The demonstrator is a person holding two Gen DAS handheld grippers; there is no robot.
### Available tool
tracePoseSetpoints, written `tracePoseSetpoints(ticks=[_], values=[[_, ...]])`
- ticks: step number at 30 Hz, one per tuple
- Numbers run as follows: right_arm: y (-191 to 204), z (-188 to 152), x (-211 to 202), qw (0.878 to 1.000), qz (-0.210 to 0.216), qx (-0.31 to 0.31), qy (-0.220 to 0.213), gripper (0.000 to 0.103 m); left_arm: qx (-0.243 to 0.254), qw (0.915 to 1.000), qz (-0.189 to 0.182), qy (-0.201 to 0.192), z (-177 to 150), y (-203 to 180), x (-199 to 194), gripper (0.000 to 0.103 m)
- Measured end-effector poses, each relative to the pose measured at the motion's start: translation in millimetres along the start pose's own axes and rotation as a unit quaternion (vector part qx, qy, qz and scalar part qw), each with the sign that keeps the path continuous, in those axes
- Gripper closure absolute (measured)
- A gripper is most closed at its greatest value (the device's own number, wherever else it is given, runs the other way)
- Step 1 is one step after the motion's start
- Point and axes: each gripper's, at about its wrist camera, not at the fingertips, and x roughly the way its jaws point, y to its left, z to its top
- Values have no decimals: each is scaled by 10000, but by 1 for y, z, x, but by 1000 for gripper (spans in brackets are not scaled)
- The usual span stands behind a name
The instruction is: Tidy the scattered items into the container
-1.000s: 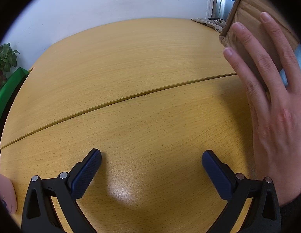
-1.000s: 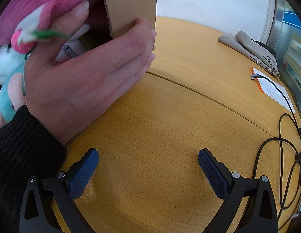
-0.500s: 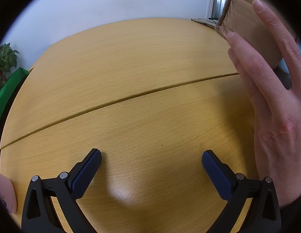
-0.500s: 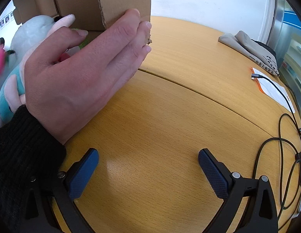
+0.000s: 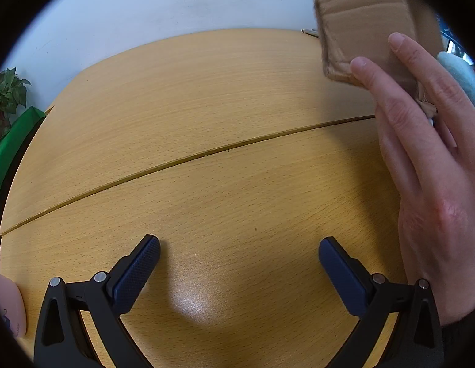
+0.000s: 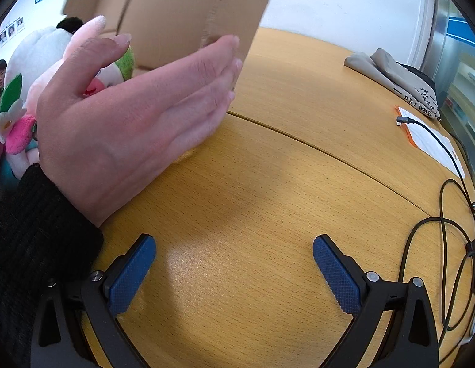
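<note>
A brown cardboard box (image 6: 188, 15) is lifted off the wooden table, held between two bare hands. One hand (image 6: 130, 122) presses its side in the right wrist view; the other hand (image 5: 430, 165) presses the box (image 5: 366, 24) in the left wrist view. Plush toys (image 6: 38, 70), white, pink and green, lie heaped on the table under and behind the box at the left. A pale plush (image 5: 461, 73) shows past the fingers in the left wrist view. My left gripper (image 5: 239, 260) is open over bare table. My right gripper (image 6: 234, 260) is also open, holding nothing.
Black cables (image 6: 446, 214) loop at the table's right edge beside a white-and-orange paper (image 6: 430, 138) and a folded grey cloth (image 6: 390, 73). A table seam (image 5: 188, 159) runs across. A pink object (image 5: 7, 306) sits at the left edge; a green panel (image 5: 10, 150) and plant stand beyond.
The hands have raised and tilted the box upward, and plush toys have spilled out beneath it onto the table. Both grippers have stayed still and open.
</note>
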Motion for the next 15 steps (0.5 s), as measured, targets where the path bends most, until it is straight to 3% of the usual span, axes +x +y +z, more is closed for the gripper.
tracePoseSetpoints(ticks=[15], values=[[0, 0, 0, 10000, 5, -5, 0, 0, -2, 10000, 1, 1, -1, -2, 0, 0]])
